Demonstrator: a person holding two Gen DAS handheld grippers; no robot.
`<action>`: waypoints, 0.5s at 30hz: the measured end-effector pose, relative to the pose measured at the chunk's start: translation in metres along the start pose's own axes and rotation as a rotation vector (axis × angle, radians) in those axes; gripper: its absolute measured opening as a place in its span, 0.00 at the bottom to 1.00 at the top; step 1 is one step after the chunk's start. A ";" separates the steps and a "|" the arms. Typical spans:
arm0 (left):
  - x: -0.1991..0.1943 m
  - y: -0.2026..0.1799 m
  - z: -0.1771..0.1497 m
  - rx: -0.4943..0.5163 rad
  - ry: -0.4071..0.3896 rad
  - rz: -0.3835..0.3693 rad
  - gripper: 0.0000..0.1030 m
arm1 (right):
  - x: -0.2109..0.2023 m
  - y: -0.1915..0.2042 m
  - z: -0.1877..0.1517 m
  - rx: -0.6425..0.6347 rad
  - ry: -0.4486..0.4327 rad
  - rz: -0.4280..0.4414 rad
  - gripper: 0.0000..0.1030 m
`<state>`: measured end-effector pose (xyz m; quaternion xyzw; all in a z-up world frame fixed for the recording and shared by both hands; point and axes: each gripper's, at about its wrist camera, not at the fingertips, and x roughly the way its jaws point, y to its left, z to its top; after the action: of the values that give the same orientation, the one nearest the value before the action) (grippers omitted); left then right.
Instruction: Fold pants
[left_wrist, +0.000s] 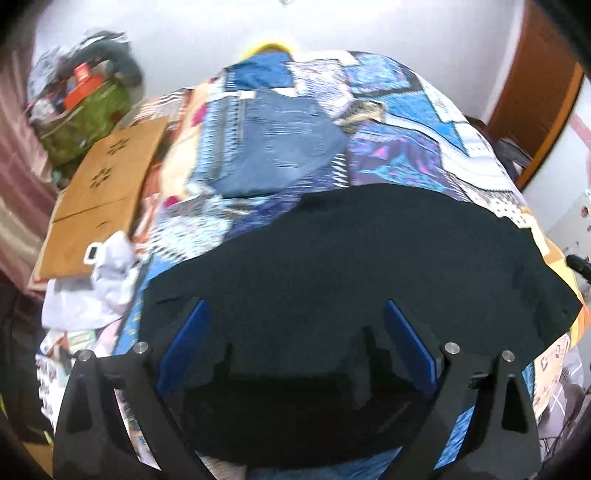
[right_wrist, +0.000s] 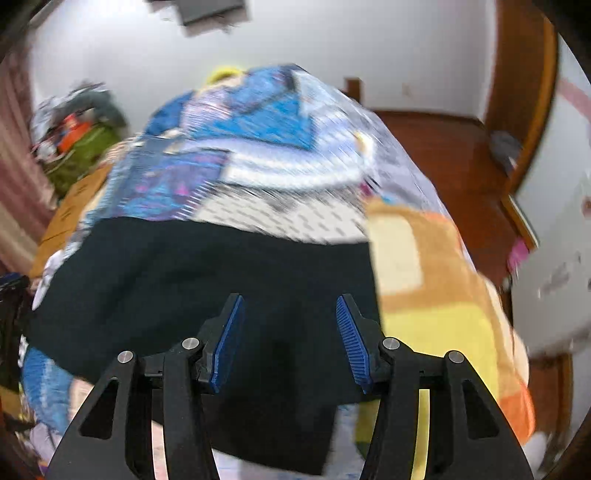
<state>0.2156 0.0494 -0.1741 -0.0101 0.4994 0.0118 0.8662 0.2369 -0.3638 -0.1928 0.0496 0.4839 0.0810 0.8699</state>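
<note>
The bed (left_wrist: 388, 122), under a busy patchwork cover, carries everything here: the black pants (left_wrist: 351, 258) lie spread flat over its near part, reaching almost from the left side to the right edge, and a folded pair of jeans (left_wrist: 280, 147) sits further back toward the far edge. A brown cardboard sheet (left_wrist: 107, 173) lies along the left side of the bed, with a white cloth (left_wrist: 96, 291) bunched at its near end. The left claw (left_wrist: 295, 332) hangs over the near edge of the pants, spread wide, nothing between its blue pads. The right claw (right_wrist: 290, 332) hangs over the right part of the pants, close to their right hem, parted about halfway and likewise empty. By my reading, both have let go and the next fold is to be set up. To do it well, each claw should come down onto a matching corner or hem of the same edge, pinch through every layer rather than the top one alone, then carry both ends together at an even height so the cloth lands square, edges aligned, without dragging the cover beneath into wrinkles.
</note>
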 end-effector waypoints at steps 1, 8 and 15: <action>0.006 -0.010 0.002 0.016 0.010 -0.012 0.93 | 0.003 -0.006 -0.004 0.014 0.012 0.002 0.47; 0.035 -0.052 -0.005 0.111 0.068 -0.026 0.93 | 0.043 -0.031 -0.016 0.099 0.088 0.051 0.47; 0.045 -0.047 -0.008 0.047 0.075 -0.066 0.99 | 0.061 -0.037 -0.021 0.094 0.092 0.055 0.30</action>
<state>0.2324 0.0027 -0.2168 -0.0064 0.5312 -0.0290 0.8467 0.2542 -0.3889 -0.2606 0.1002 0.5251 0.0843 0.8409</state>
